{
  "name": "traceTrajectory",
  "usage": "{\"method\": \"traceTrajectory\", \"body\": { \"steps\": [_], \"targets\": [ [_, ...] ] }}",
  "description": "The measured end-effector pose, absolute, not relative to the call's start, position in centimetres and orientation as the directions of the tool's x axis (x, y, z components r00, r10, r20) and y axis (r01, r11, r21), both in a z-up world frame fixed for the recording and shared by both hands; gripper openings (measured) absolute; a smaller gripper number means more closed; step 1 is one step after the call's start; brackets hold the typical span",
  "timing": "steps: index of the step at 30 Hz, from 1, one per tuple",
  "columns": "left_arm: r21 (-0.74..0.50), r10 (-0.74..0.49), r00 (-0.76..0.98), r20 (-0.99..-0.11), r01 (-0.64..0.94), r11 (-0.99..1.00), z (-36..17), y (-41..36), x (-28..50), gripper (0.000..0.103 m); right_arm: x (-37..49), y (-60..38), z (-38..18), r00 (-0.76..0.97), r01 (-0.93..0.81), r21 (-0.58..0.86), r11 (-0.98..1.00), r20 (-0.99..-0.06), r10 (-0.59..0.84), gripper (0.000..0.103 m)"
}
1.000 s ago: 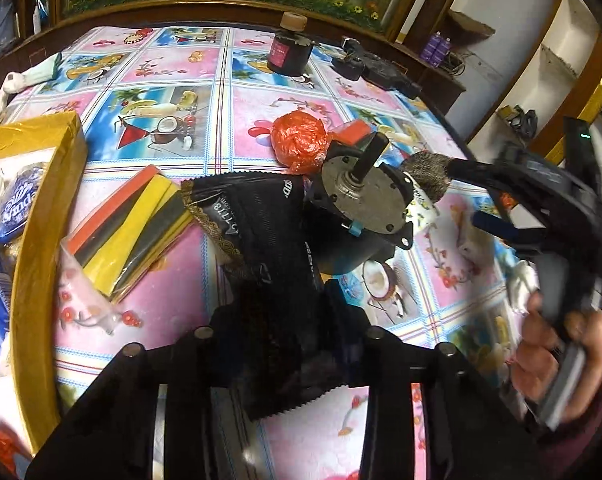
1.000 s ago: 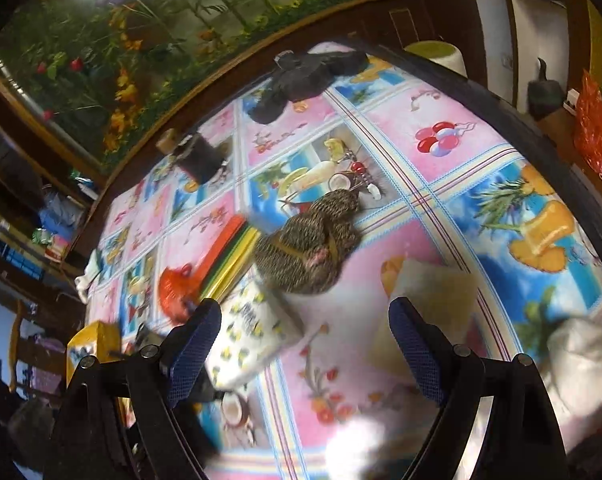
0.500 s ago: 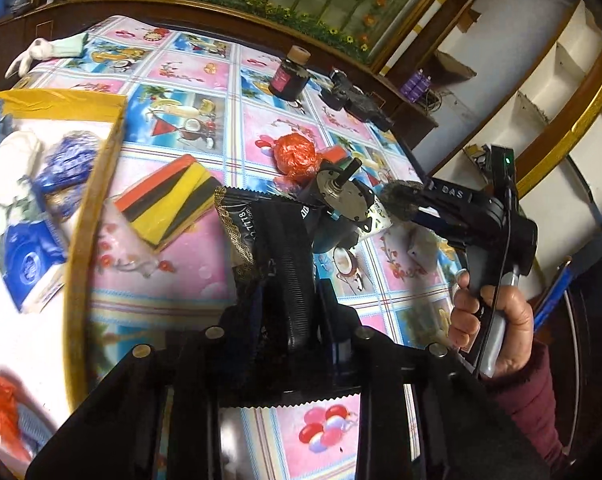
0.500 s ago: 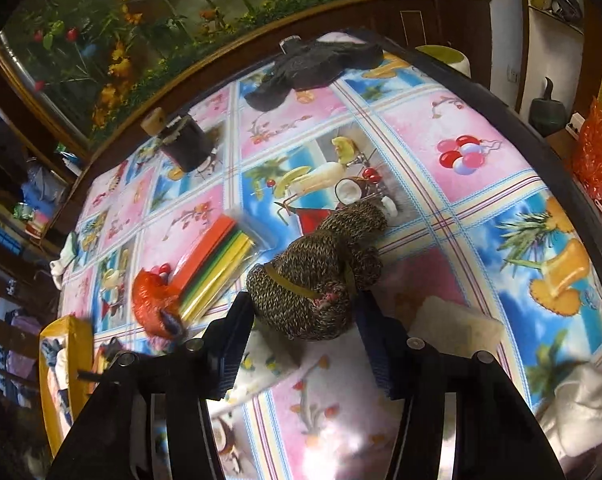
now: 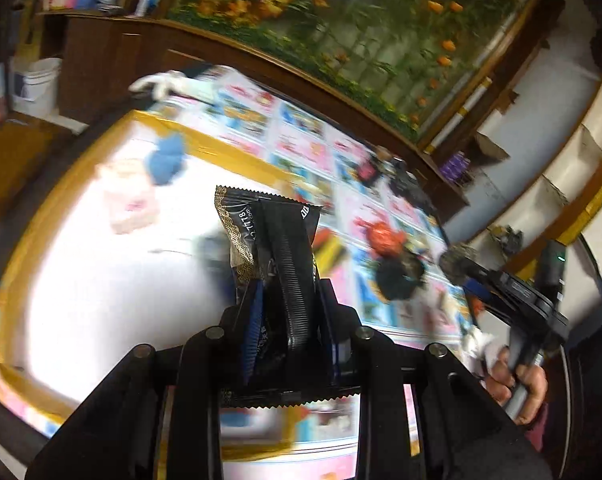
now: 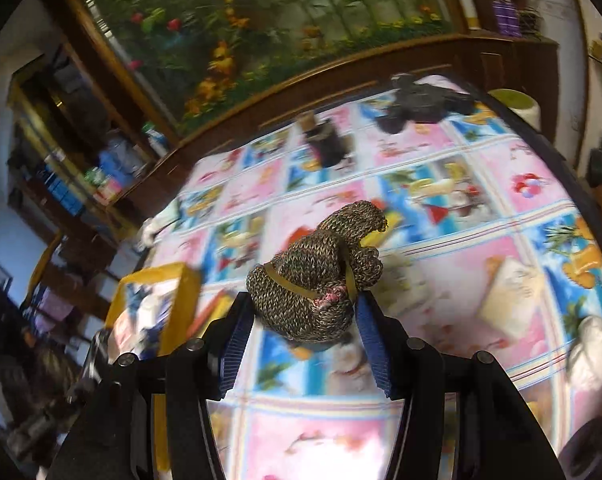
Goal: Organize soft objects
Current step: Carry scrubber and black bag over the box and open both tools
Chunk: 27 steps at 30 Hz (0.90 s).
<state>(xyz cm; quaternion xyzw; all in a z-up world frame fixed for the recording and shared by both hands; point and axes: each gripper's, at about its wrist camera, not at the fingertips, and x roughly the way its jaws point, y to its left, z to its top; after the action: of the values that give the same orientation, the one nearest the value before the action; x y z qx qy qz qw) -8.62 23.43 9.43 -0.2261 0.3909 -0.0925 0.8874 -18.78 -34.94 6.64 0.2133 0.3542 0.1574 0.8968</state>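
Sachet [image 5: 275, 264] stands lengthwise between left tool [image 5: 287, 300] pads, pointing forward.

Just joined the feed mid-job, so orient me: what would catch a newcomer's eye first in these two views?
Both hands are loaded. The left gripper is shut on a black snack packet sticking up in front of a yellow-rimmed box. The right gripper is shut on a knitted brown bundle tied with a yellow band, above the bright pink-and-blue tablecloth.
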Motion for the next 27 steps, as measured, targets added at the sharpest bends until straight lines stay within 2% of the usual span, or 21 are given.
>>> {"method": "traceTrajectory", "body": {
  "steps": [6,14,19,21,25,27],
  "targets": [
    [-0.374,-0.185,0.655,-0.733,-0.16,0.914,6.8,28.8,-7.9,0.024,-19.9,-26.7,6.7,0.611,-0.323,0.434,0.841,-0.583,0.536,0.052],
    [-0.271,-0.049,0.64,-0.767,-0.255,0.928,4.7,31.5,-6.4,0.025,-19.2,-14.9,5.8,0.469,-0.507,0.351,0.788,-0.655,0.593,0.052],
    [-0.195,0.068,0.686,-0.724,-0.299,0.934,6.0,31.5,-8.6,0.047,-18.0,-8.7,5.1,0.403,-0.599,0.299,0.743,-0.689,0.602,0.052],
    [-0.175,0.117,0.704,-0.7,-0.328,0.928,6.7,31.8,-9.6,0.051,-17.2,-6.5,4.5,0.377,-0.617,0.296,0.729,-0.703,0.604,0.053],
    [-0.111,0.217,0.729,-0.649,-0.373,0.921,8.1,31.5,-11.0,0.064,-15.4,-3.2,3.0,0.368,-0.619,0.262,0.74,-0.736,0.568,0.056],
    [-0.081,0.248,0.742,-0.623,-0.377,0.923,8.6,31.1,-11.4,0.064,-15.6,-2.6,3.1,0.388,-0.621,0.243,0.745,-0.731,0.561,0.059]
  ]
}}
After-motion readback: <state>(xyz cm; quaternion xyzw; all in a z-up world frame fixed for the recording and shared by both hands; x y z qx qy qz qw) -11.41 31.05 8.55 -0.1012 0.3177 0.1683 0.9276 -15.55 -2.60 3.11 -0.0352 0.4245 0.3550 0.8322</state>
